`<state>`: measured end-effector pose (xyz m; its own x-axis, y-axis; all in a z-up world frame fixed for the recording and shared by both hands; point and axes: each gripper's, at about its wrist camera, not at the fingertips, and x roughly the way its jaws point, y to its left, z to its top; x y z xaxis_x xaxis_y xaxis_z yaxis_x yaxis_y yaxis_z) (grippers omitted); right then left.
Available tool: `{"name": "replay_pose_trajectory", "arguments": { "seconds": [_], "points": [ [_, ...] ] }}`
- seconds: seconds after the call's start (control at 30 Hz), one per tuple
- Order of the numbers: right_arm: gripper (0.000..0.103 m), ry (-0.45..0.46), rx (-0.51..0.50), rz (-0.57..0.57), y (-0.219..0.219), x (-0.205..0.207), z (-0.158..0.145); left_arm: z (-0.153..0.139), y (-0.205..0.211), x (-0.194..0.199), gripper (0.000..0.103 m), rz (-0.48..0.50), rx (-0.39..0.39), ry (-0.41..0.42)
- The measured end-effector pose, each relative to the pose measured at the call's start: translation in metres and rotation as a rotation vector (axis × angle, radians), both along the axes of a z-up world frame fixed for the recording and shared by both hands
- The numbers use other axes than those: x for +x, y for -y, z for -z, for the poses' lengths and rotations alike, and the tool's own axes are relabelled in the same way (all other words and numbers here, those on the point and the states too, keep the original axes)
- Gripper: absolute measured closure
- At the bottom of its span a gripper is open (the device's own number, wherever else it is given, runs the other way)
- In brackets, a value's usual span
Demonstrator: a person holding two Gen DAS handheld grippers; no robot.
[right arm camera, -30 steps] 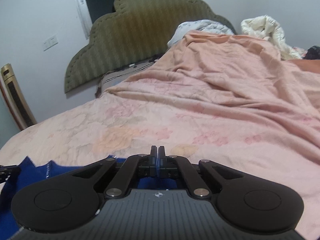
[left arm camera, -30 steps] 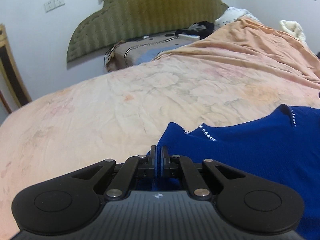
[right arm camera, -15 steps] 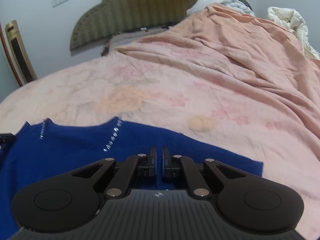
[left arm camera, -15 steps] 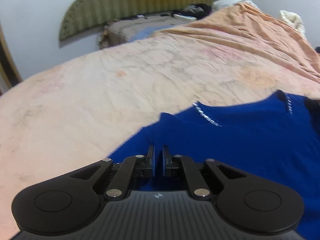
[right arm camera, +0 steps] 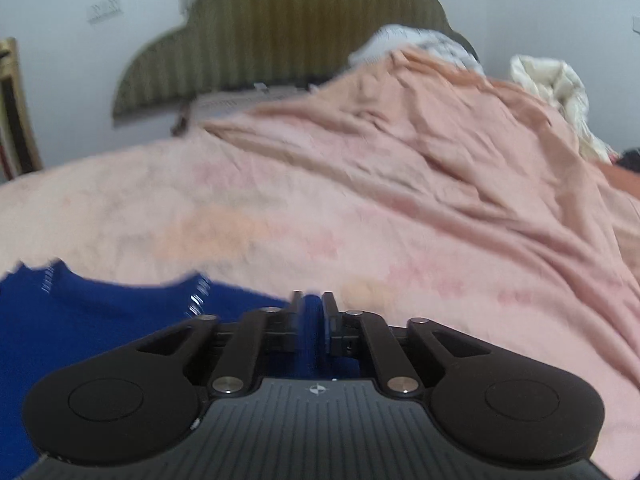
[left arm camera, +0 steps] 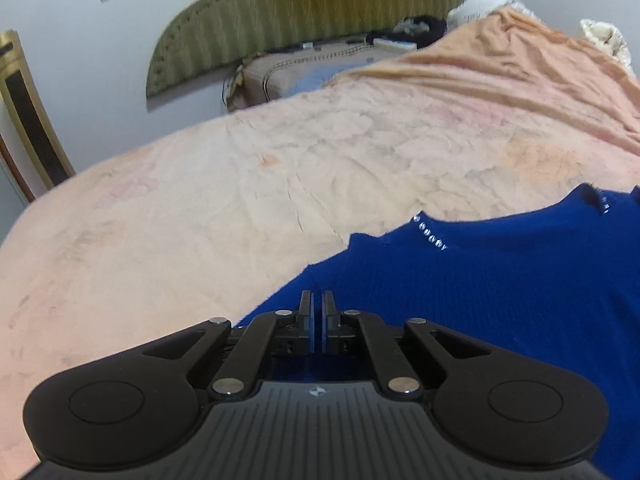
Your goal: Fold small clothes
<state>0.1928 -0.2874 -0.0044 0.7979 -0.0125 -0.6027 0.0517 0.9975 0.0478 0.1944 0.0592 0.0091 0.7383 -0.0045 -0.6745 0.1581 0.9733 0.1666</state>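
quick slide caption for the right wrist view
Right gripper opening over the edge of a blue garment laid on a pink floral bedspread.

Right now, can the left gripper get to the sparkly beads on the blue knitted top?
Probably yes. The row of shiny beads on the blue knitted top lies just ahead of the left gripper, with only flat fabric between. Its jaws look shut, so they must open first.
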Motion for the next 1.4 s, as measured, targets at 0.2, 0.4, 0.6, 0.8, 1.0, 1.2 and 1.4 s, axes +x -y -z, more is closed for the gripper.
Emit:
{"name": "replay_pose_trajectory", "arguments": {
  "seconds": [0.2,0.4,0.6,0.8,1.0,1.2,1.4],
  "points": [
    [0.047,0.082,0.038,-0.018,-0.001,-0.05,-0.026,-0.018,-0.028,-0.026,0.098,-0.002,-0.041,-0.026],
    [0.018,-0.003,-0.022,-0.209,-0.032,-0.096,-0.024,-0.018,-0.068,-0.08,0.096,0.05,-0.178,-0.108],
    [0.019,0.04,0.036,-0.045,-0.006,-0.153,-0.023,-0.012,-0.1,-0.148,0.096,0.171,-0.272,-0.144],
    [0.02,0.0,0.245,0.036,0.031,-0.207,-0.014,0.005,-0.076,-0.196,0.095,0.384,-0.154,-0.115],
    [0.068,-0.067,0.333,-0.003,0.022,-0.221,0.006,0.021,-0.053,-0.203,0.095,0.448,-0.035,-0.052],
    [0.098,-0.032,0.182,0.033,0.008,-0.232,0.001,0.021,-0.054,-0.207,0.095,0.445,0.038,-0.021],
    [0.098,-0.019,0.112,0.022,0.006,-0.236,-0.006,0.008,-0.07,-0.225,0.089,0.422,0.072,0.052]
  ]
}}
